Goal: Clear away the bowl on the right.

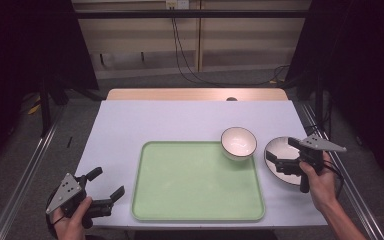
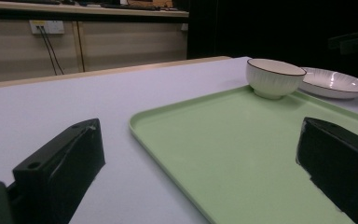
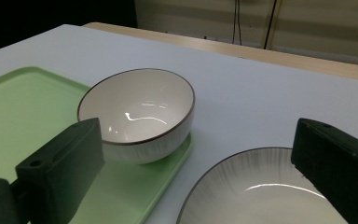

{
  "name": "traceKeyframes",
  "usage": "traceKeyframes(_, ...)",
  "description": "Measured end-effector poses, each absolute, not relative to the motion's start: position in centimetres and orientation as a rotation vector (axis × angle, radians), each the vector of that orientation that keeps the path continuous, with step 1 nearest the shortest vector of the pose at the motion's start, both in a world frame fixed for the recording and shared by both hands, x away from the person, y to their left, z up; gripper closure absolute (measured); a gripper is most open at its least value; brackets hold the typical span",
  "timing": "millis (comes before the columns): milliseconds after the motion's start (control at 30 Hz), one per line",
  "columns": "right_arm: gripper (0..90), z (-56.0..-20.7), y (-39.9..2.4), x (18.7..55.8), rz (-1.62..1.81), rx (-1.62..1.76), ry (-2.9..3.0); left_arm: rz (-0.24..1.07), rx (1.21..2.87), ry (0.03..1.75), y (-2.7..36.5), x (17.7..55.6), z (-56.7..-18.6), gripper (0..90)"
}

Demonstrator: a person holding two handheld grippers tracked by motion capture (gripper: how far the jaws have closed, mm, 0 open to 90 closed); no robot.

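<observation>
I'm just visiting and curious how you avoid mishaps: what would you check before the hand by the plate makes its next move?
1. Right gripper open: ok, jaws stand wide apart in its own view.
2. Right gripper over the plate: ok, it hovers above the plate.
3. Plate free to lift: ok, it lies on the table, apart from the bowl.
4. Bowl seated on the tray: not ok, it sits on the tray's far right corner, partly over the rim.
5. Room on the tray: ok, the rest is bare.
6. Left gripper out of the way: ok, open, near the table's near left edge.
</observation>
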State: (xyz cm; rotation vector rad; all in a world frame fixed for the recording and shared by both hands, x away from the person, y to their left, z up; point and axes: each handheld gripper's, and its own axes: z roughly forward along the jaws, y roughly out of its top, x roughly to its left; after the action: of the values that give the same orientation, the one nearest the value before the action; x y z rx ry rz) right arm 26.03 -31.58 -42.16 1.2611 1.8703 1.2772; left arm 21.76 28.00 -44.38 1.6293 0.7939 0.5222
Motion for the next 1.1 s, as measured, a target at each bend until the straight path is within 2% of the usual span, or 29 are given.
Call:
traceKeyframes(867, 1.7, -42.9, -32.0, 19.8, 1.302, 1.250, 1.881, 0.514, 1.620, 0.807, 27.8, 21.8, -44.5, 0.9)
traceKeyframes(1100, 1.0, -44.1, -32.8, 17.9, 1.310, 1.251, 1.859, 0.512, 1.617, 0.807, 27.9, 21.9, -44.4, 0.9)
